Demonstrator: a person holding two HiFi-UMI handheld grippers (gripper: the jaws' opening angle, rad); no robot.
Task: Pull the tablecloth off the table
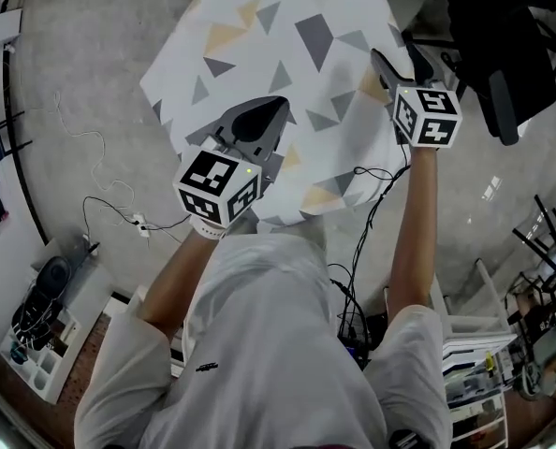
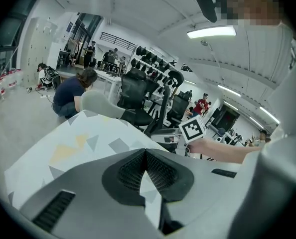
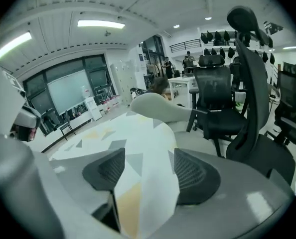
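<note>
A white tablecloth (image 1: 287, 36) printed with grey and yellow triangles covers the small table under me. My left gripper (image 1: 274, 110) is at the cloth's near edge, jaws together; in the left gripper view (image 2: 146, 156) a sliver of cloth (image 2: 78, 143) is pinched between the pads. My right gripper (image 1: 402, 64) is at the cloth's right edge. Seen from the right gripper view (image 3: 148, 168), its jaws stand wide apart and a raised fold of the cloth (image 3: 138, 138) lies loose between them.
A black office chair (image 1: 498, 45) stands close on the right of the table, and a pale chair back (image 3: 158, 106) rises beyond the far edge. Cables (image 1: 119, 209) trail on the floor at left. Low shelves (image 1: 44, 344) and a white rack (image 1: 475, 363) flank me.
</note>
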